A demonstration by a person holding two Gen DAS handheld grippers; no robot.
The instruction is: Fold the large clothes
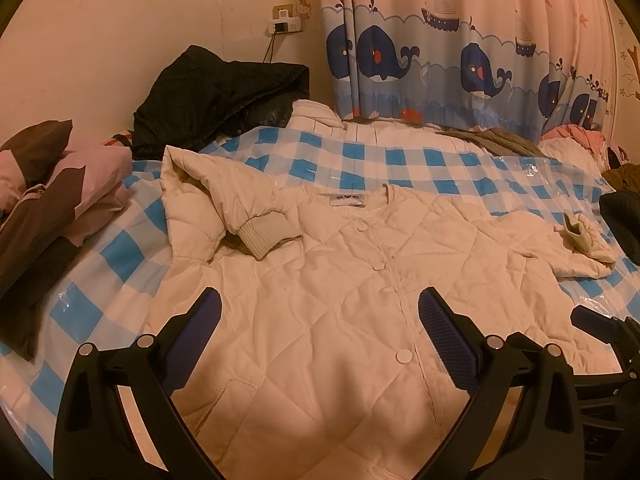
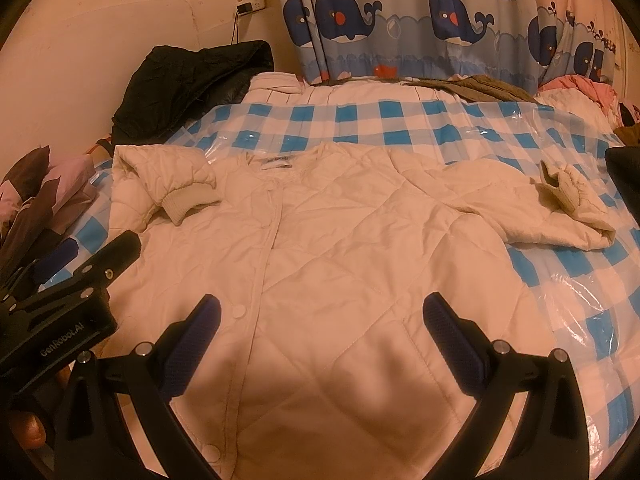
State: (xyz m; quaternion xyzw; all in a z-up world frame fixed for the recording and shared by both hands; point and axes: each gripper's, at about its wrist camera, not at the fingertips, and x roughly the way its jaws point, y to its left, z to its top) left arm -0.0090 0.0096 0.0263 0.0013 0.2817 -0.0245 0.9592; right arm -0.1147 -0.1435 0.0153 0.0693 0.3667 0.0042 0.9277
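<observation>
**Both tongs spread above a cream jacket laid flat on the bed**

Nearest, the left tongs (image 1: 320, 312) stand released, jaws wide apart over the lower front of the cream quilted jacket (image 1: 320, 300), grasping nothing; the right tongs (image 2: 322, 320) are likewise spread and empty above the same hem, which the frame's lower edge cuts off; whether either fingertip touches the cloth is hard to tell. The jacket lies front-up, buttoned, on a blue-and-white checked sheet (image 1: 420, 160) covering the bed; glare suggests a clear plastic film over the sheet. One sleeve is folded inward so its ribbed cuff (image 1: 268, 236) rests on the chest; the other cuff (image 2: 560, 192) lies out to the side, crumpled. A neck label (image 1: 346, 200) is too blurred to read. To the left sits a pink-and-brown heap (image 1: 52, 200), partly cropped; beyond it a black garment (image 1: 216, 96) against the wall; farthest, a whale-print curtain (image 1: 440, 60); clothes at the far right are dim and indistinct.
</observation>
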